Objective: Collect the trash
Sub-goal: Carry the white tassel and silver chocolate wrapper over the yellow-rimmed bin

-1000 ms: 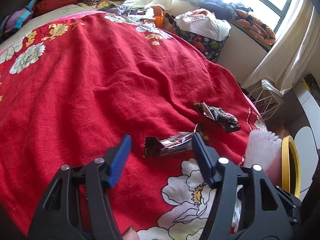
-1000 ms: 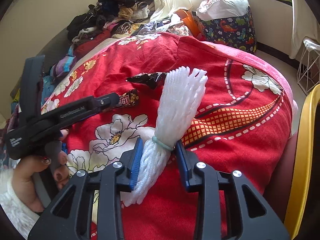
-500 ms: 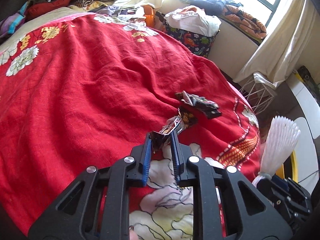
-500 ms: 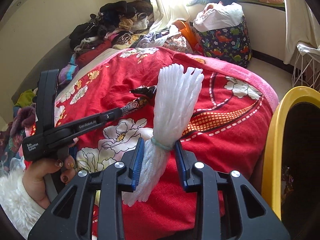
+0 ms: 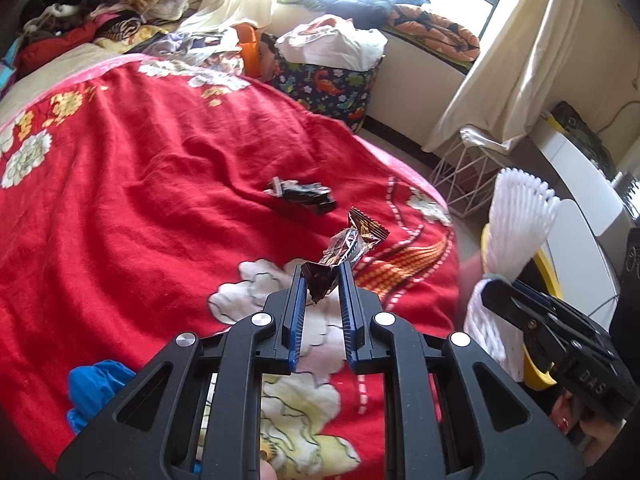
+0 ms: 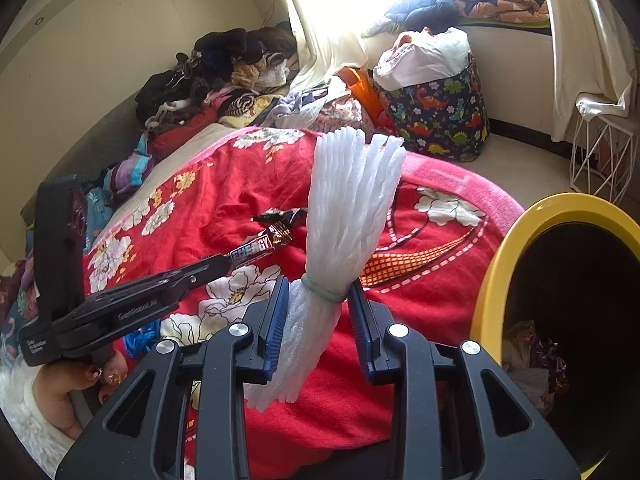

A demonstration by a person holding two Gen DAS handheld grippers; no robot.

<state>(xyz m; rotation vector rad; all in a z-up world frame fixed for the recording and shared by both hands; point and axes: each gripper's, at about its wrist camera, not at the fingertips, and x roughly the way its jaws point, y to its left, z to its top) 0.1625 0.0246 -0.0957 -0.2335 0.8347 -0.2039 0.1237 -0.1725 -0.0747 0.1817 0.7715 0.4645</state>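
Left gripper (image 5: 322,284): clamped on a snack wrapper (image 5: 348,246), held above the bed (image 5: 160,200).
Right gripper (image 6: 318,308): closed on a white foam net (image 6: 348,208).
Second wrapper (image 5: 306,194): left lying near the bed's foot edge.
Yellow bin (image 6: 492,280): seen beside that edge.

bedspread (image 5: 140,200): red woven cloth, matt, creased
wrapper (image 5: 344,248): crinkled foil, glossy, lower middle of frame
foam net (image 6: 348,208): white ribbed plastic foam, soft sheen
bin (image 6: 520,232): yellow rim, smooth glossy plastic
left gripper (image 5: 322,284): matt black plastic, ridged blue pads
basket (image 5: 460,176): white wire
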